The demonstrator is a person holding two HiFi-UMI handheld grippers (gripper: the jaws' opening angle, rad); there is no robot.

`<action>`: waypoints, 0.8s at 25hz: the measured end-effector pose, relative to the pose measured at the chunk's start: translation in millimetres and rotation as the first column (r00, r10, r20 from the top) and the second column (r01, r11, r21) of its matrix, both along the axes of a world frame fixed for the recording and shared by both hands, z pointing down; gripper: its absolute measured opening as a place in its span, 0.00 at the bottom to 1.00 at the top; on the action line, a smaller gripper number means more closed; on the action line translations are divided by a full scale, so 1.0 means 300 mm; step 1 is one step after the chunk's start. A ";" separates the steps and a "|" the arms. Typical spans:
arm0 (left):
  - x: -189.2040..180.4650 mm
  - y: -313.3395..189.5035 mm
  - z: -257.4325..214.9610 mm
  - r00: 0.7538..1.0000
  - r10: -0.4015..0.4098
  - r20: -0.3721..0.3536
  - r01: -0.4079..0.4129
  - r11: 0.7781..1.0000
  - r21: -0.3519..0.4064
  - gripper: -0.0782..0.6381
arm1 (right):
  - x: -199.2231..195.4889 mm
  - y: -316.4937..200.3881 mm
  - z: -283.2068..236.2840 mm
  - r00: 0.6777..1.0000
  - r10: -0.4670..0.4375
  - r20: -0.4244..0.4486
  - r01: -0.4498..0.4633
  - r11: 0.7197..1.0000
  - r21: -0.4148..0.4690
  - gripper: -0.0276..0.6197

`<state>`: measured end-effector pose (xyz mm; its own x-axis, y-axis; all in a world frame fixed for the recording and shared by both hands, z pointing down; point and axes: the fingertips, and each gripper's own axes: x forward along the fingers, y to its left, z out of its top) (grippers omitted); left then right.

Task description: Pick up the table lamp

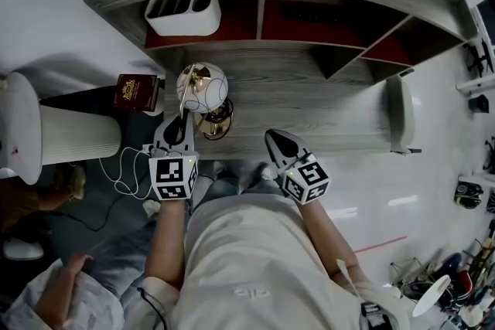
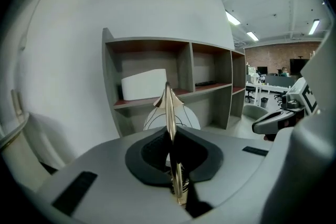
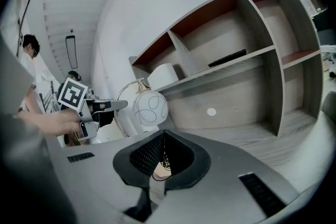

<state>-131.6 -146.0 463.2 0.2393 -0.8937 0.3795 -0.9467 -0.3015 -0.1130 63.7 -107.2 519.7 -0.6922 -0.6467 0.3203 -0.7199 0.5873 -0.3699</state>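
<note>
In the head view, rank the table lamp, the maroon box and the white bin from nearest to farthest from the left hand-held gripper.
1. table lamp, clamped in the left hand-held gripper
2. maroon box, left of the lamp
3. white bin, up in the shelf

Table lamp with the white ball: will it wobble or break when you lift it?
Probably wobbly: the table lamp holds its white globe high over a small gold base, so it may swing or tip. The globe looks like glass, likely fragile. The thin gold hoop in the left tongs looks smooth, maybe slippery.
</note>
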 end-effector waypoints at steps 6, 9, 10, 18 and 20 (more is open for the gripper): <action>-0.001 -0.020 0.005 0.998 0.017 -0.064 -0.018 1.000 -0.014 0.13 | -0.006 -0.029 0.017 1.000 0.029 -0.009 -0.029 1.000 -0.008 0.09; -0.015 -0.020 0.005 0.997 0.017 -0.080 -0.018 1.000 -0.011 0.13 | -0.029 -0.040 0.034 1.000 0.026 -0.017 -0.027 1.000 -0.014 0.09; -0.024 -0.020 0.004 0.997 0.012 -0.080 -0.013 1.000 -0.008 0.13 | -0.039 -0.042 0.041 1.000 0.023 -0.019 -0.023 1.000 -0.017 0.09; -0.120 -0.006 0.004 0.996 0.021 -0.087 -0.022 1.000 -0.012 0.13 | -0.166 -0.057 0.127 0.999 -0.038 -0.034 0.037 0.999 -0.036 0.09; -0.122 -0.009 0.005 0.995 0.032 -0.098 -0.034 0.999 -0.018 0.13 | -0.200 -0.067 0.155 0.998 -0.047 -0.039 0.046 0.998 -0.037 0.09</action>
<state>-168.2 -148.6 464.5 0.3057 -0.8772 0.3703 -0.9424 -0.3343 -0.0139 3.7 -127.3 566.3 -0.7076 -0.6015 0.3708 -0.7066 0.6073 -0.3632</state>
